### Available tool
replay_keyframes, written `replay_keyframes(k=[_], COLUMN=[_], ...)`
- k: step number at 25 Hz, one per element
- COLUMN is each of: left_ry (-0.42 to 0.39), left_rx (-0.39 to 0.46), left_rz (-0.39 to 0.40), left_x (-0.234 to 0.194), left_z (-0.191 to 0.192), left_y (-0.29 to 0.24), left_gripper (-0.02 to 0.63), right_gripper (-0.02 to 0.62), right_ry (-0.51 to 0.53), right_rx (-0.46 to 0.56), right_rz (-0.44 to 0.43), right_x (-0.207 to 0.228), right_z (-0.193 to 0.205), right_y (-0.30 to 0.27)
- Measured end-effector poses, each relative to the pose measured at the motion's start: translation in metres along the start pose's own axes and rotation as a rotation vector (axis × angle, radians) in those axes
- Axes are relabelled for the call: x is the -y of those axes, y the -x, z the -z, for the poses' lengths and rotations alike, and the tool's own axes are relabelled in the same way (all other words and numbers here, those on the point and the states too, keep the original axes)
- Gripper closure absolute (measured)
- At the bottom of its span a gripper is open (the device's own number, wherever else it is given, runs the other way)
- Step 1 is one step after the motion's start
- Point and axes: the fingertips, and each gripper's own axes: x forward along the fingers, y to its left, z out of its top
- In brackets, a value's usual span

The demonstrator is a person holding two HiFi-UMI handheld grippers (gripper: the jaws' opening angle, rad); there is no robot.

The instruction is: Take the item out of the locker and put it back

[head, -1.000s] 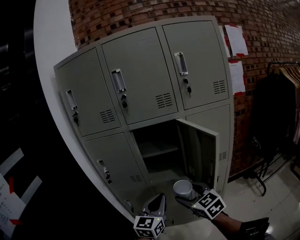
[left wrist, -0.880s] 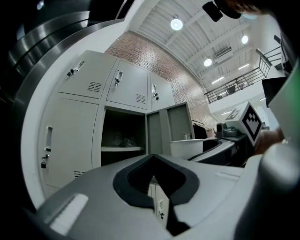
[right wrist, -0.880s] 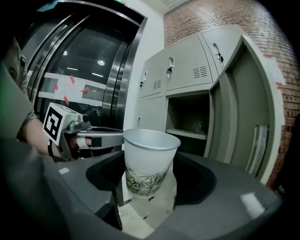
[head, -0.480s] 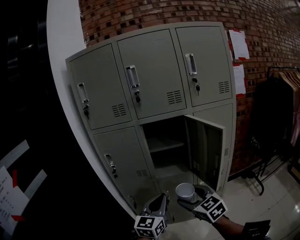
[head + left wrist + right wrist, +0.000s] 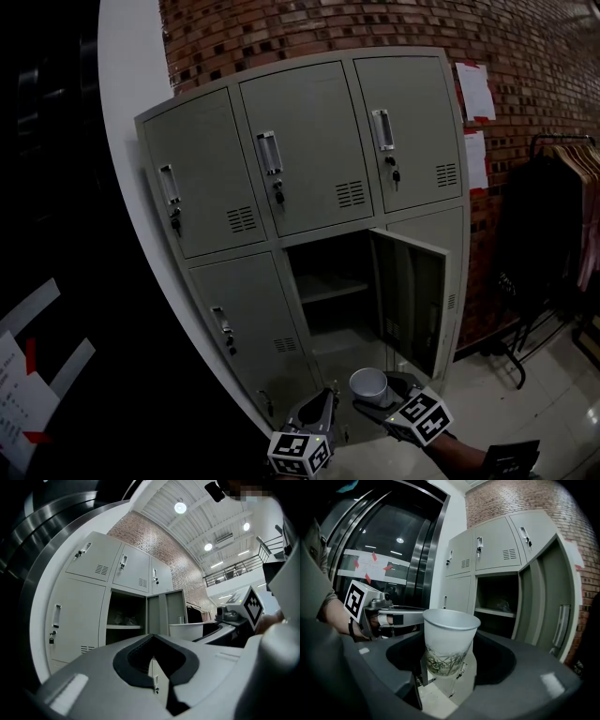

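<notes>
A white paper cup (image 5: 450, 639) with a green grass print low on its side stands upright between the jaws of my right gripper (image 5: 450, 660), which is shut on it. In the head view the cup (image 5: 368, 382) and right gripper (image 5: 380, 394) hang low in front of the open bottom-middle locker (image 5: 328, 300), whose door (image 5: 412, 300) swings out to the right. My left gripper (image 5: 319, 405) is just left of the cup, shut and holding nothing. The left gripper (image 5: 152, 641) points level at the open locker (image 5: 124, 616).
A shelf inside the open locker (image 5: 497, 606) carries a crumpled item (image 5: 502, 604). The other grey locker doors (image 5: 305, 150) are closed. A white curved column (image 5: 127, 112) and dark lift doors are at left. A clothes rack (image 5: 562, 216) and papers (image 5: 475, 89) on the brick wall are at right.
The lockers have slid rightward in the head view and look slightly farther off. Both grippers keep their places at the bottom of the picture, the cup still held by the right one.
</notes>
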Motion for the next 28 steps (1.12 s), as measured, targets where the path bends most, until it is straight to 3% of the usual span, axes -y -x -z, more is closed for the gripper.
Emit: replay_keyframes(k=[8, 28], left_ry=[-0.003, 0.021], left_rx=[0.036, 0.022], left_rz=[0.003, -0.006], left_x=[-0.002, -0.005], left_z=[-0.006, 0.003], left_y=[0.002, -0.021], left_gripper=[0.606, 0.606], right_gripper=[0.288, 0.288], right_ry=[0.000, -0.003], right_rx=[0.001, -0.002], right_rz=[0.005, -0.002], right_x=[0.000, 0.026], right_z=[-0.001, 0.002], right_y=[-0.004, -0.012])
